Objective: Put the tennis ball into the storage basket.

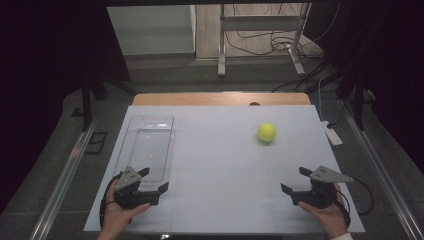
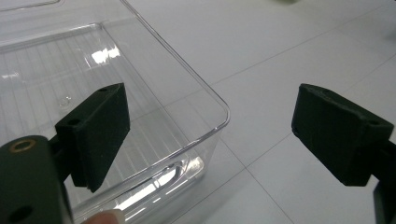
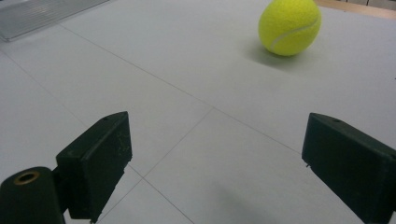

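Note:
A yellow tennis ball (image 1: 267,132) rests on the white board at the right, and it shows at the top of the right gripper view (image 3: 290,25). A clear plastic tray (image 1: 148,146) lies empty along the board's left side; its near corner (image 2: 205,119) sits between the left jaws. My left gripper (image 1: 153,180) is open at the tray's near end. My right gripper (image 1: 295,180) is open and empty near the front right, well short of the ball.
The white board (image 1: 220,170) covers a wooden table whose far edge (image 1: 220,98) shows beyond it. A small white device (image 1: 332,135) lies off the board's right edge. A metal stand and cables (image 1: 260,45) are on the floor behind.

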A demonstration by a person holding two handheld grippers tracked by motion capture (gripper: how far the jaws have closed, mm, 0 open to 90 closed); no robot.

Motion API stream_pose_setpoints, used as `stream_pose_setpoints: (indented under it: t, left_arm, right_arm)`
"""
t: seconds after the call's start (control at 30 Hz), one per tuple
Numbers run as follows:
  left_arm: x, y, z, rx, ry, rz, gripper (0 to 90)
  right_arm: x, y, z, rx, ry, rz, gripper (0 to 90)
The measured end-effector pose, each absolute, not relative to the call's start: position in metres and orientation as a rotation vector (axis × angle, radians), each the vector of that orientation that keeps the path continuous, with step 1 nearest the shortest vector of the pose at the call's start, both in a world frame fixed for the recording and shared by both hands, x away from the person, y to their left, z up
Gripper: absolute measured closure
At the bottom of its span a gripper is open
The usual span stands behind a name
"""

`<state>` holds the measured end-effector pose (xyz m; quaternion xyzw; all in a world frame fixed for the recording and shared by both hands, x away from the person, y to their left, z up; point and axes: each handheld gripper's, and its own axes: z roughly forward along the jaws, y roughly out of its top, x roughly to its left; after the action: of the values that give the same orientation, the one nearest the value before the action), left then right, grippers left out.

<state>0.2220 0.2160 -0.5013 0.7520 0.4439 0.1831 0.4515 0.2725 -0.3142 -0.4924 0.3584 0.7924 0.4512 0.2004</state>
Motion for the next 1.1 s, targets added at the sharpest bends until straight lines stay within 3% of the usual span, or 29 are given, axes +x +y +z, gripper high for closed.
stream_pose_setpoints:
  t: [1.1]
  left_arm:
    - [0.2230,0.2114,-0.4986,1.864,1.105,0.460,13.2]
  right_arm:
    - [0.2748,-0.3140,-0.4954,1.005,2.235,1.262,9.1]
